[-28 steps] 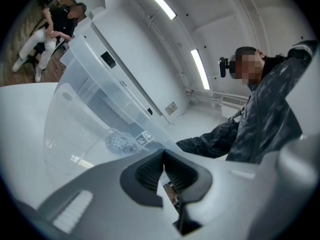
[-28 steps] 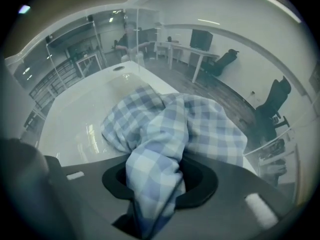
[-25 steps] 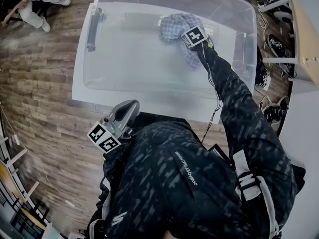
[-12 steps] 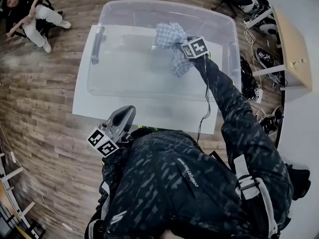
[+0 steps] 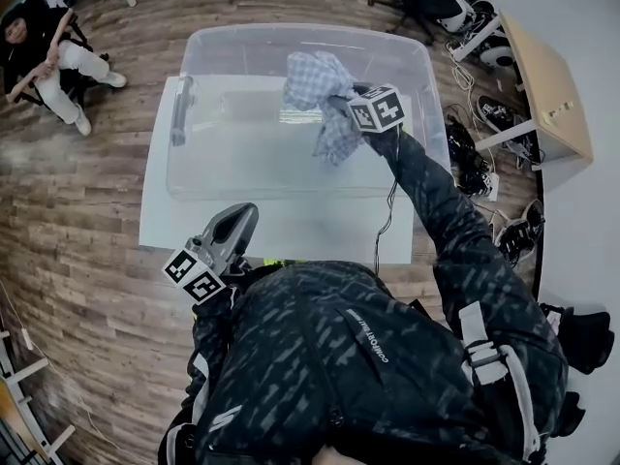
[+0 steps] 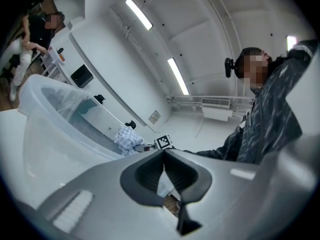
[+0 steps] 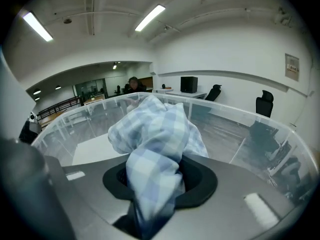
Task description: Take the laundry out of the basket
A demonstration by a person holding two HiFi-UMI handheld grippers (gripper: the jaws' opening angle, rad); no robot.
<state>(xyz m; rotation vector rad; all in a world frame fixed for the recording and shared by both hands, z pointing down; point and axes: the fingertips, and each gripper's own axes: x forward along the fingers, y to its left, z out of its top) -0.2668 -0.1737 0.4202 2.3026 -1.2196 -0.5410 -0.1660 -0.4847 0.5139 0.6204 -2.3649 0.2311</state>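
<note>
Cloth [image 5: 325, 85] in right tongs [image 7: 155, 184], over basket [image 5: 242, 42]

A bunched blue-and-white checked cloth [image 5: 325, 90] hangs crumpled above the clear plastic tub [image 5: 232, 37], toward its one o'clock side.

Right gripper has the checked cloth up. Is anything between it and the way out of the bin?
Nothing visible lies over it. The checked cloth hangs clamped in the right gripper above the open clear bin; only the bin's near wall stands between it and the white surface on the person's side.
</note>
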